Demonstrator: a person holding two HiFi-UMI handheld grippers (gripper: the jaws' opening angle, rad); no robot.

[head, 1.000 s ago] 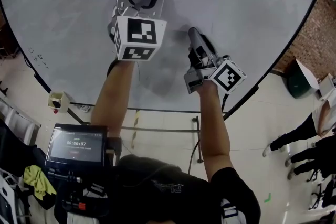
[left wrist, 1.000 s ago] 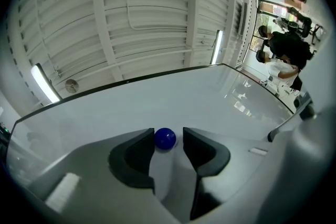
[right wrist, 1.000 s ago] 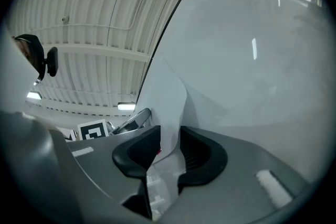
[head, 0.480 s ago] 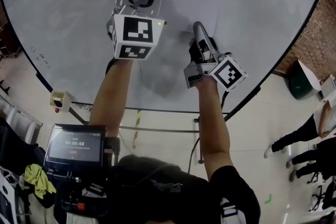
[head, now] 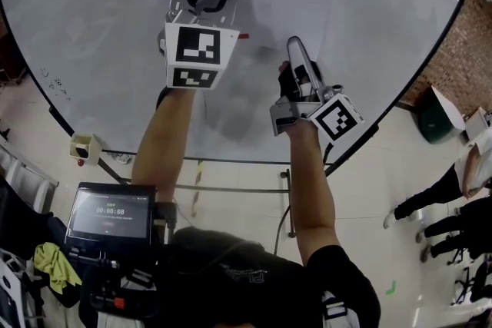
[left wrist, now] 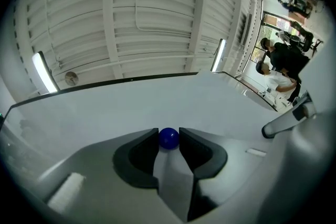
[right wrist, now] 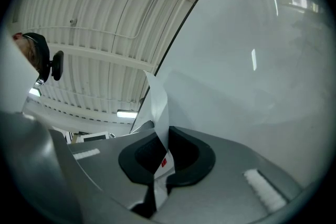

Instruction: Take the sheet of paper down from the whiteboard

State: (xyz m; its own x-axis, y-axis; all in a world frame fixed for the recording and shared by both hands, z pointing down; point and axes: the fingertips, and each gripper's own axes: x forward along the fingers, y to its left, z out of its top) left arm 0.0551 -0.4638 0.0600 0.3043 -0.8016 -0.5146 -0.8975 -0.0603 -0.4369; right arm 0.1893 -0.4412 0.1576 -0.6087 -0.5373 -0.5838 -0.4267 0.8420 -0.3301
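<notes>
The left gripper (left wrist: 168, 132) is seen clamped on a round blue magnet (left wrist: 169, 139). Its jaws are held partly apart by the ball, and a dark pad is pressed against each side of it. In the head view this gripper is found at about 12 o'clock from the frame's centre, with the magnet at its far tip, against the whiteboard (head: 92, 19). The right gripper (right wrist: 163, 132) is placed at roughly 4 o'clock from the left one, near it but not touching. Its jaws are closed fully, and an edge of the sheet of paper (right wrist: 158, 107) is pinched between the pads. In the right gripper view, the gripped part of the sheet is pulled off the board as a narrow creased band. It rises from the jaws towards 12 o'clock and ends in a pointed corner. A small red mark (right wrist: 163, 163) can be made out on the paper just where it is squeezed between the pads. The rest of the sheet lies flat on the whiteboard between the two grippers and beyond them towards 1 o'clock. It is white on white, so only faint grey edges and a slight shadow set it apart from the board. The sheet is thus held at once under the magnet and in the right gripper.
</notes>
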